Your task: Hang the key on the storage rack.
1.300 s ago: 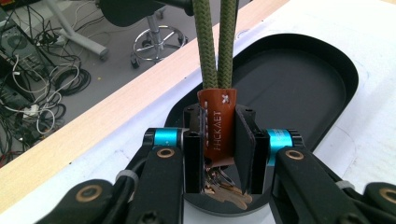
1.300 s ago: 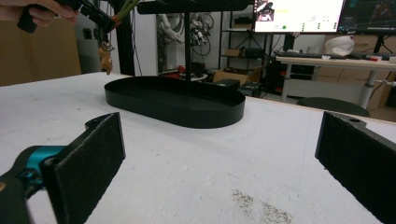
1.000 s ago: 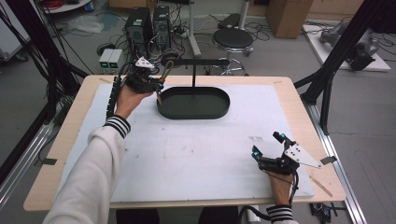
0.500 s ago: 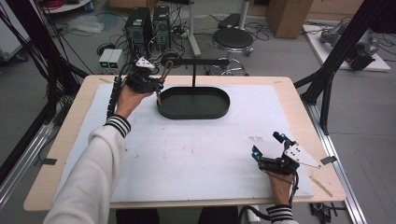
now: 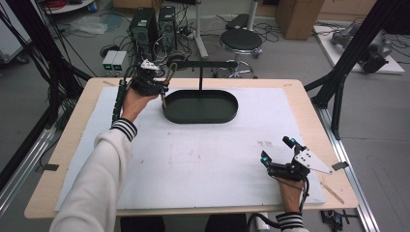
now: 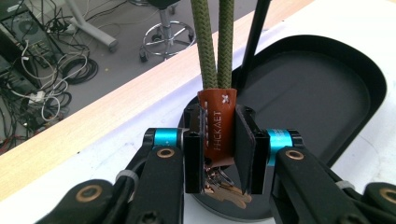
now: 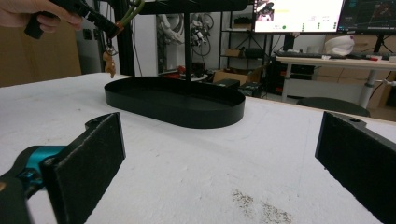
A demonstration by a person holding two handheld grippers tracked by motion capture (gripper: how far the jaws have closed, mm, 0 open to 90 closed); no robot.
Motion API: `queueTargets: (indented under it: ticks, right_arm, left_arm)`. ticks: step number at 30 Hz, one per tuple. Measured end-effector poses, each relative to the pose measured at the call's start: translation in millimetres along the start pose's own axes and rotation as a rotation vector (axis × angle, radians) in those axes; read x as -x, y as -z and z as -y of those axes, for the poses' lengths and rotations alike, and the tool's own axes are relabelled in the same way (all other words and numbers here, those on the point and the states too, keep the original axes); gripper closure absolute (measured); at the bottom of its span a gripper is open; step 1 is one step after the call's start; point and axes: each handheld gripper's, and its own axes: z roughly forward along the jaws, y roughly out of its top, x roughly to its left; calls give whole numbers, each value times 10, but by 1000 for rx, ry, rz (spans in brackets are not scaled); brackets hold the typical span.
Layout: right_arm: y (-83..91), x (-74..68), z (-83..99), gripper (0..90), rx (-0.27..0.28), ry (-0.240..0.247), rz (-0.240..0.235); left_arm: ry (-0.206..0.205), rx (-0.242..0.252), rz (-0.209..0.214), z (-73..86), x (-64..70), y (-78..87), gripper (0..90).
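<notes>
The left gripper clamps a brown leather tag on green cord loop, lettering legible in its own view, at the black tray's nine o'clock rim; the right gripper gapes wide.

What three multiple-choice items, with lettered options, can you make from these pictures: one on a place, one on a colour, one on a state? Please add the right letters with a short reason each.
1. Where is the left gripper?
A. At the far left end of the black oval tray
B. At the near right corner of the table
C. Over the stool

2. What colour is the rope loop of the key strap?
A. Blue
B. Olive green
C. White

3. How do the jaws of the right gripper stand?
A. Shut on a key
B. Shut on nothing
C. Wide open, holding nothing

Answers: 1 A, as the high view shows it by the tray's left end. 2 B, as the left gripper view shows two green cords rising from the brown leather tab clamped between its jaws. 3 C, as the right gripper view shows its pads far apart over the white mat.
</notes>
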Motion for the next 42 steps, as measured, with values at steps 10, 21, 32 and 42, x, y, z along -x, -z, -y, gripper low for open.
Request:
queueTargets:
  ticks: [10, 21, 32, 42]
  right_arm:
    - [0, -2, 0, 4, -2, -3, -1]
    - [0, -1, 0, 5, -2, -4, -3]
    - [1, -6, -1, 5, -5, -5, 0]
    - [-6, 2, -2, 4, -5, -2, -4]
  left_arm:
    - [41, -9, -25, 19, -19, -74, 745]
    - [66, -28, -34, 0, -14, -160, 744]
    - [13, 45, 12, 40, -16, -150, 469]
    - [14, 170, 110, 84, -4, 205, 52]
